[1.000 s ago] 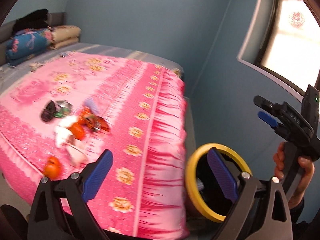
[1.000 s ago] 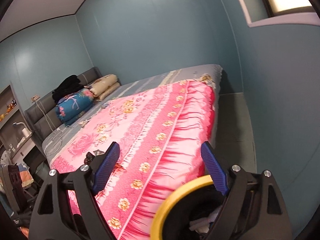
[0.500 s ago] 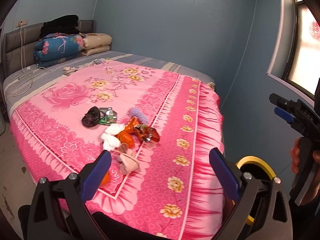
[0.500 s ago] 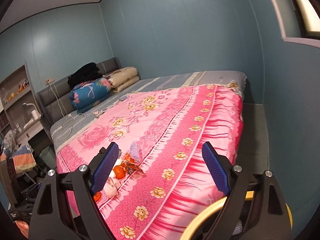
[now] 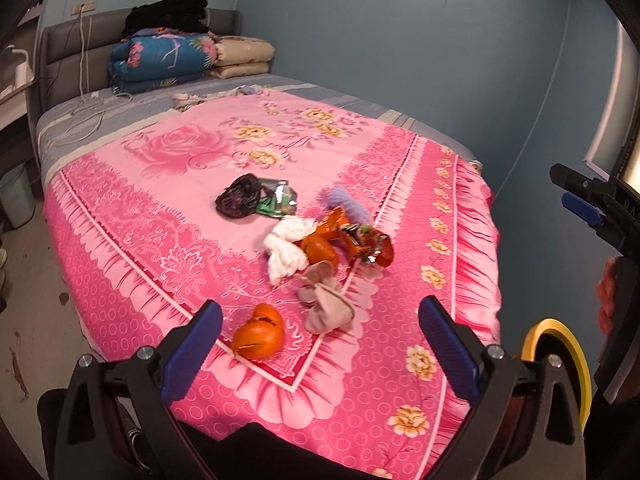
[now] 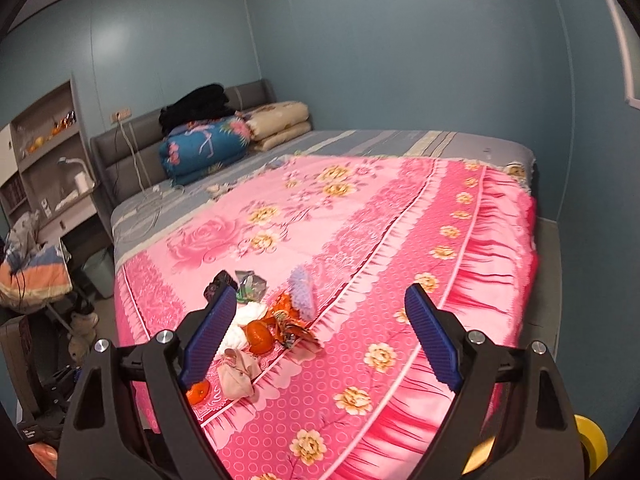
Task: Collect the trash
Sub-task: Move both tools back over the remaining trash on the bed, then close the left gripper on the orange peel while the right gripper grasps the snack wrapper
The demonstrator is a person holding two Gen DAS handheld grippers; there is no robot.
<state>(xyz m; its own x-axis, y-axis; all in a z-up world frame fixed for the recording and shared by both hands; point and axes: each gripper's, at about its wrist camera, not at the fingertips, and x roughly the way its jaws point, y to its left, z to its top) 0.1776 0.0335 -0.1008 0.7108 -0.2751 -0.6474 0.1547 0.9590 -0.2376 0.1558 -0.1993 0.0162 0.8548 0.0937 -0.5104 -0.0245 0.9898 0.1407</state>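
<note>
Trash lies in a loose heap on the pink flowered bedspread (image 5: 168, 216): an orange peel (image 5: 258, 336), a beige crumpled wad (image 5: 326, 306), white tissue (image 5: 286, 246), orange-red wrappers (image 5: 352, 240), a silver-green wrapper (image 5: 278, 198), a dark crumpled bag (image 5: 238, 200) and a lilac fluffy piece (image 5: 346, 202). My left gripper (image 5: 320, 350) is open and empty, just in front of the peel. My right gripper (image 6: 320, 336) is open and empty, above the bed's near corner, with the heap (image 6: 260, 332) at its left finger. The yellow-rimmed bin (image 5: 560, 360) stands on the floor at the right.
Folded quilts (image 5: 168, 60) and a black garment are stacked at the grey headboard. A white cable (image 5: 86, 116) lies on the grey sheet. A pale bin (image 5: 16, 196) stands left of the bed. Shelves (image 6: 44, 156) and clutter fill the left. The other gripper's body (image 5: 600, 208) shows at the right.
Both views have swung left from the yellow bin toward the bed. The trash heap is now centred in front of the left gripper. Both grippers stay open.
</note>
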